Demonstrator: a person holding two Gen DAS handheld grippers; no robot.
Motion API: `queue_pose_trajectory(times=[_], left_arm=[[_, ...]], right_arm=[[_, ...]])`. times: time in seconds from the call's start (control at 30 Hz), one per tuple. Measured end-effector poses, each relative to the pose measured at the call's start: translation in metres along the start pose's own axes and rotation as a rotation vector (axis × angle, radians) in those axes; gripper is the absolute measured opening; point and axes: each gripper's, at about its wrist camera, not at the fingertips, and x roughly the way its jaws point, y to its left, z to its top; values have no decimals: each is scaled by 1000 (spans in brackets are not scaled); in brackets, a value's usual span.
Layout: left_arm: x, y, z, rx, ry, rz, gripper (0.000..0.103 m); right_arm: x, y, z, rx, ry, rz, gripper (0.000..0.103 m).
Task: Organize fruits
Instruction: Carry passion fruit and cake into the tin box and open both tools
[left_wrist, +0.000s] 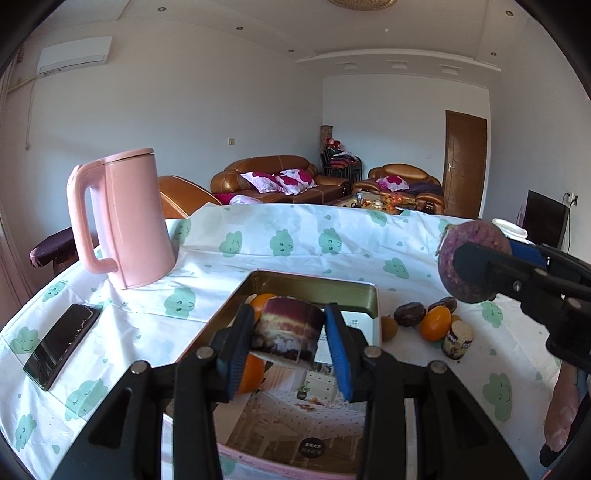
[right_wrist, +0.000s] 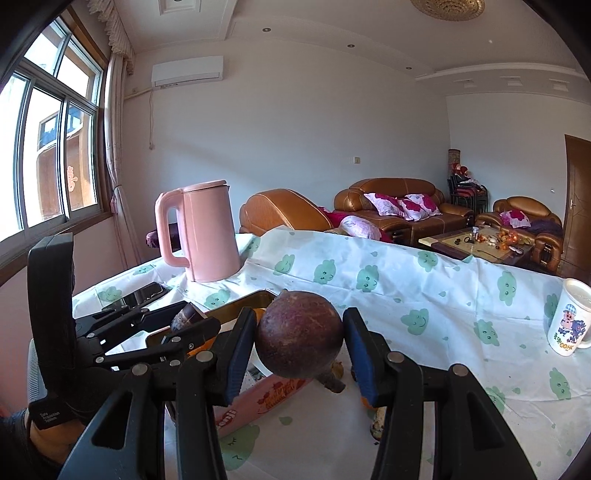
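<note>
Our left tool (left_wrist: 288, 334) grips a purple-and-cream chunk (left_wrist: 286, 330) above the tin (left_wrist: 314, 282) (oranges (left_wrist: 251, 373) lie inside). Our right tool (right_wrist: 300, 341) clamps a round purple fruit (right_wrist: 300, 339) just right of it. Beyond, more fruits (left_wrist: 424, 317) sit on the table (left_wrist: 314, 236) near a pink kettle (left_wrist: 122, 218).

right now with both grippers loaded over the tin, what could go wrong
The right gripper holds the round purple fruit with a visible gap at its right finger, so it could slip and roll. The left gripper carries a small can above the oranges in the tin; both tools converging there might collide.
</note>
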Motion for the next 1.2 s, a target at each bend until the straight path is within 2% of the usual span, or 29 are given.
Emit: queue_pose_trajectory(times=[0.4, 0.9, 1.1, 1.2], left_arm=[[5, 35, -13, -45, 55, 48, 40], [15, 51, -18, -78, 114, 68, 41], [19, 55, -21, -77, 143, 86, 41], [20, 55, -21, -81, 150, 102, 44]], right_arm=[[42, 33, -9, -16, 86, 79, 51], [78, 48, -25, -23, 202, 134, 51], [93, 53, -31, -35, 274, 151, 51], [96, 53, -33, -25, 297, 171, 51]])
